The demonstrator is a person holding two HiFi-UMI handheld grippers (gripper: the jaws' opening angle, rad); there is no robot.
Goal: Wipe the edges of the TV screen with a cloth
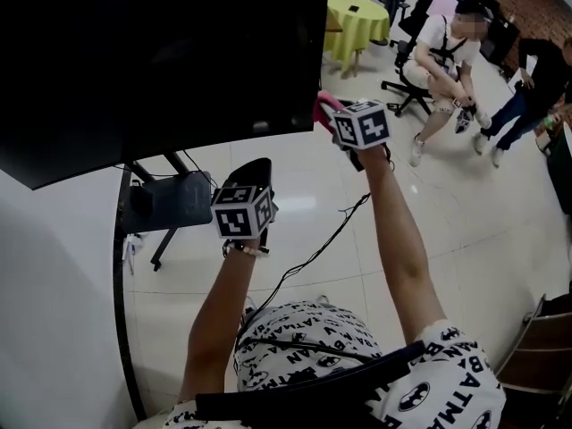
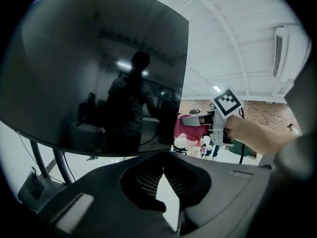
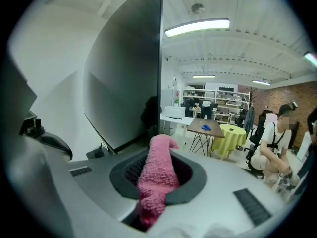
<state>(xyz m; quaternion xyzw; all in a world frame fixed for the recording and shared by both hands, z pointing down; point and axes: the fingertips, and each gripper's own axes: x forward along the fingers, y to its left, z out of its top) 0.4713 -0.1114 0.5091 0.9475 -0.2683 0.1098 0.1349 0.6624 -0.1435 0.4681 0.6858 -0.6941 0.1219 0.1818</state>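
The big black TV screen (image 1: 161, 61) fills the upper left of the head view, and its lower right corner is near my right gripper (image 1: 332, 114). That gripper is shut on a pink cloth (image 1: 322, 105), which sits against the screen's right edge near the bottom corner. In the right gripper view the cloth (image 3: 156, 177) pokes out between the jaws of the right gripper (image 3: 161, 155), just below the TV's (image 3: 129, 83) vertical edge. My left gripper (image 1: 255, 175) hangs below the screen, shut and holding nothing. From the left gripper (image 2: 163, 170) I see the TV (image 2: 99, 68), the cloth (image 2: 190, 128) and the right gripper (image 2: 200, 119).
The TV stand's legs (image 1: 161, 204) and a black box stand under the screen, with a cable (image 1: 322, 239) trailing over the tiled floor. A white wall (image 1: 54, 311) is at left. A person sits on an office chair (image 1: 442, 61), near a yellow-green table (image 1: 357, 16).
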